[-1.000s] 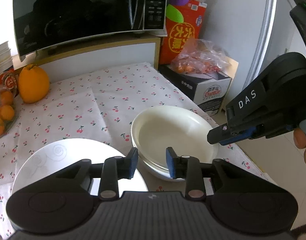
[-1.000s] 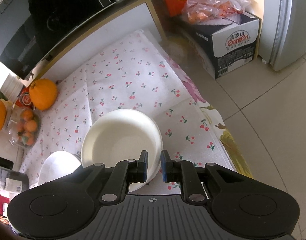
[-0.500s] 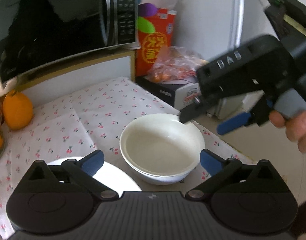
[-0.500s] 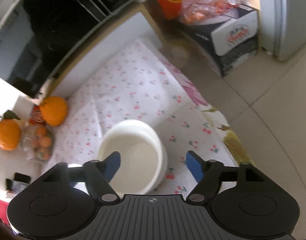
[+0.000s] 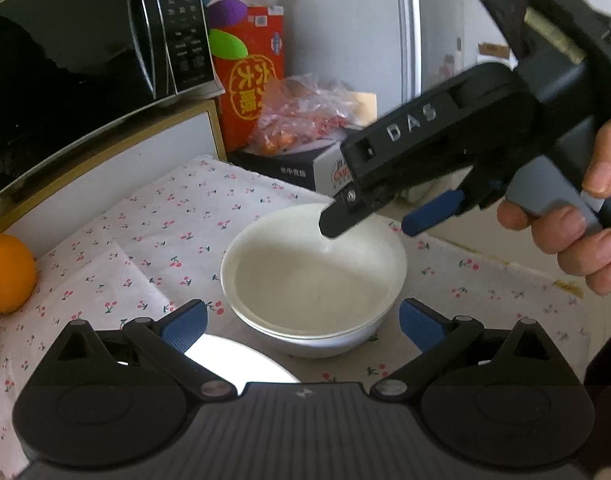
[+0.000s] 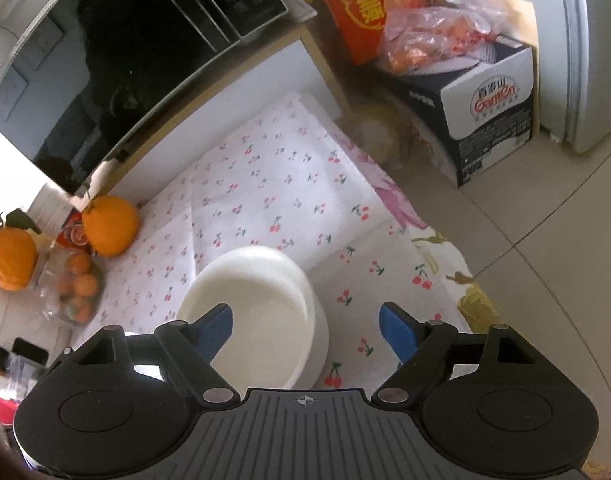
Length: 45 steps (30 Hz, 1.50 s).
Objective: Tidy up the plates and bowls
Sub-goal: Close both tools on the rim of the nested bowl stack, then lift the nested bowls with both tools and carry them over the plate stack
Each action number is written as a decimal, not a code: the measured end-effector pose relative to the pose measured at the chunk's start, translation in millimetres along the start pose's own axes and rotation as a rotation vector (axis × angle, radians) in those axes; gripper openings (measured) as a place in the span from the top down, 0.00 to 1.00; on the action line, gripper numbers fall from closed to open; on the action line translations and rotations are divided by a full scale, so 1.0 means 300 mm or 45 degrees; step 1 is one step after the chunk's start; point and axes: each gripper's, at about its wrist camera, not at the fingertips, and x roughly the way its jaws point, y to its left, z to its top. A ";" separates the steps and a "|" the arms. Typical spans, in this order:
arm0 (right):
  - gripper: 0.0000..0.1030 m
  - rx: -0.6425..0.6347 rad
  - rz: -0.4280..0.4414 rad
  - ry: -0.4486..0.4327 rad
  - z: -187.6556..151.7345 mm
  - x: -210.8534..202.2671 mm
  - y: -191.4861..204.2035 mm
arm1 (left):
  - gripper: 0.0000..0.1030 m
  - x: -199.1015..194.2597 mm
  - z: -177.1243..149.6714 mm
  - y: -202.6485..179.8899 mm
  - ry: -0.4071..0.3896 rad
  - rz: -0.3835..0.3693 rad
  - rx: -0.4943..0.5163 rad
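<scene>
Two white bowls were seen nested on the tabletop, a plate just beside them. The left hand-held gripper was held wide and empty; the right hand-held gripper was opening, gripping nothing. Stacking appeared done.

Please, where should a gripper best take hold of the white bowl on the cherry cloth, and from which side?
Probably the thin rim of the white bowl: it stands upright and open, so one finger can go inside and one outside, coming from above. The right gripper, jaws opening, is nearest its right-hand rim, with free cherry cloth beside it.
</scene>
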 end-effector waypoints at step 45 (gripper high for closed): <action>0.72 -0.123 -0.016 0.002 0.024 -0.033 0.096 | 0.11 -0.039 0.035 -0.004 -0.008 -0.030 0.074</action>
